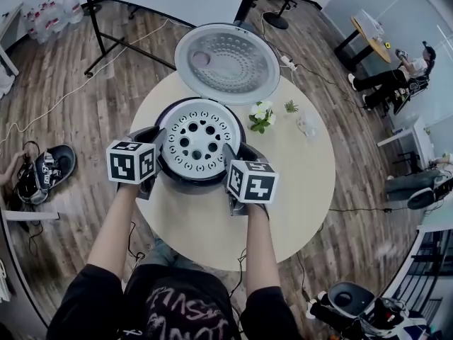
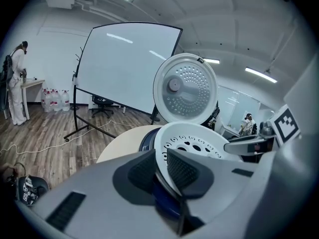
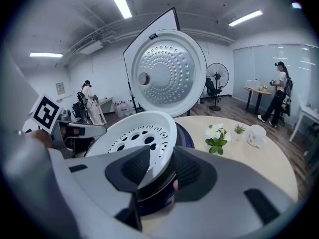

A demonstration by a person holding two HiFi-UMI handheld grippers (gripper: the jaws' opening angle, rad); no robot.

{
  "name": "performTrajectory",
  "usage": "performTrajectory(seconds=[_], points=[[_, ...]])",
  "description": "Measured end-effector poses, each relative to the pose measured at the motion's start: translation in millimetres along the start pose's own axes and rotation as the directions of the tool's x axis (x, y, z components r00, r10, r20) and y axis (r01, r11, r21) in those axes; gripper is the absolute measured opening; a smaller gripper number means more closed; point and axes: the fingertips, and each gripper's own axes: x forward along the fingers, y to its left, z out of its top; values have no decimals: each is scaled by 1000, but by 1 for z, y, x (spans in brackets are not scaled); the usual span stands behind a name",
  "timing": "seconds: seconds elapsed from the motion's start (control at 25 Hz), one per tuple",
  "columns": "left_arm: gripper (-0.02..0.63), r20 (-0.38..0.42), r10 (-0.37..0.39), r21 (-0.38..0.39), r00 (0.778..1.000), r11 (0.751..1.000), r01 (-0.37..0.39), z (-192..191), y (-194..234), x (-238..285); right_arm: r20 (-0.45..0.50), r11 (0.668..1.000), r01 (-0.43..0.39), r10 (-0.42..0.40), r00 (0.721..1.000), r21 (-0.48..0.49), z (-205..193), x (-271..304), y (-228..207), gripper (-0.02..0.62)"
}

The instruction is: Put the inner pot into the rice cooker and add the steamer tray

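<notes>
While the white perforated plastic steamer tray (image 1: 195, 142) lies over the mouth of the dark blue round rice cooker (image 1: 202, 181), which stands near the far left edge of the round beige desk (image 1: 297, 190) with its silver-lined lid (image 1: 226, 62) swung open, the left hand-held gripper (image 2: 160, 156) is clamped narrowly on the tray's left rim. The right hand-held gripper (image 3: 160, 156) has its jaws a little apart around the opposite rim, which lies against one pad and clear of the other.
</notes>
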Motion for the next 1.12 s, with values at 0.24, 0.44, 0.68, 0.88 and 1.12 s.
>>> performTrajectory(seconds=[0.24,0.44,0.68,0.88,1.12], points=[[82,1,-2,-2,1000,1000,2,0,0,-1,18,1000,-4,4,1000,-17,1,0,3,173],[82,2,1,-7,1000,1000,-1,0,1,-2,35,999,10,-8,999,-46,5,-3,1,209],[82,16,1,-6,1000,1000,0,2,-1,-6,76,999,18,-14,997,-49,15,-10,0,236],[82,73,-11,-2,997,1000,11,14,-6,-15,122,1000,2,0,993,-15,18,-21,1,234],[82,158,-37,29,987,999,32,31,-20,-32,173,999,-5,0,985,33,18,-38,-1,199]])
